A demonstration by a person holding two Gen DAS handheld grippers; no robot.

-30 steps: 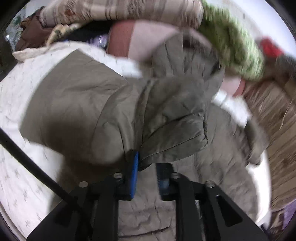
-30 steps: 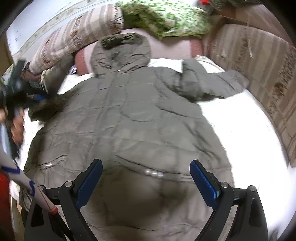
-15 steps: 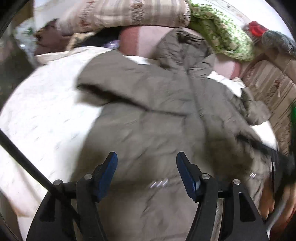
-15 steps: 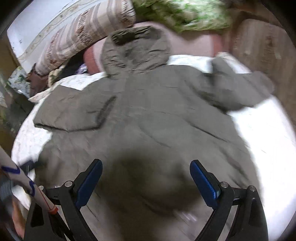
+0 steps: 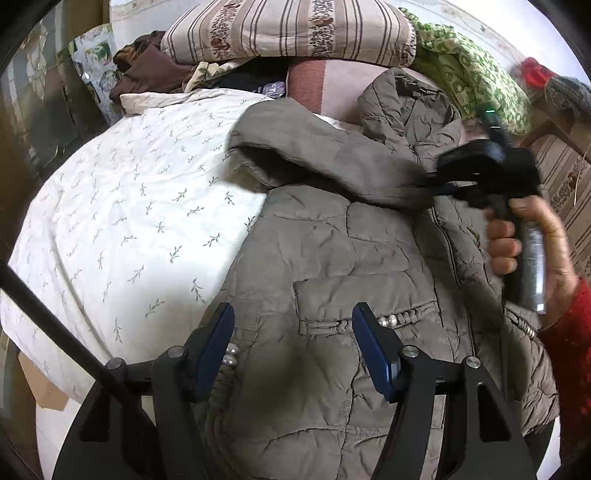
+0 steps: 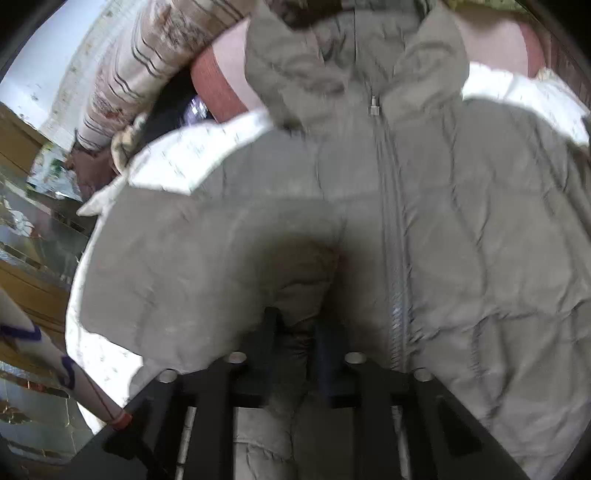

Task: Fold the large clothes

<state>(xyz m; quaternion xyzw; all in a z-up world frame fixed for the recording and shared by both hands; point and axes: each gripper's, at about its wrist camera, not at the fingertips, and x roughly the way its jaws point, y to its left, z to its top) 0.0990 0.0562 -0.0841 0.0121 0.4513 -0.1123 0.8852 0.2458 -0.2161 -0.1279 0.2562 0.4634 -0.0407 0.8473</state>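
An olive quilted coat (image 5: 332, 258) lies front up on the bed, hood (image 5: 406, 107) toward the pillows. Its sleeve (image 5: 314, 155) is folded across the chest. My left gripper (image 5: 293, 343) hovers open over the lower front near the pocket, nothing between its pads. My right gripper (image 5: 432, 188), held by a hand (image 5: 524, 236) with a red cuff, is at the sleeve's end. In the right wrist view the right gripper (image 6: 299, 332) has its jaws closing, with the sleeve (image 6: 184, 266) cuff pinched between them, left of the zipper (image 6: 391, 221).
The white leaf-print bed sheet (image 5: 129, 203) lies bare left of the coat. A striped pillow (image 5: 288, 29), a green blanket (image 5: 469, 81) and brown clothes (image 5: 147, 62) pile at the head. A striped upholstered side (image 5: 569, 177) borders the right. A cardboard box (image 5: 40, 387) sits below the bed's edge.
My left gripper let go of the sleeve, opened and drew back toward the coat's lower front. My right gripper moved in over the chest and closed from wide open onto the sleeve cuff.
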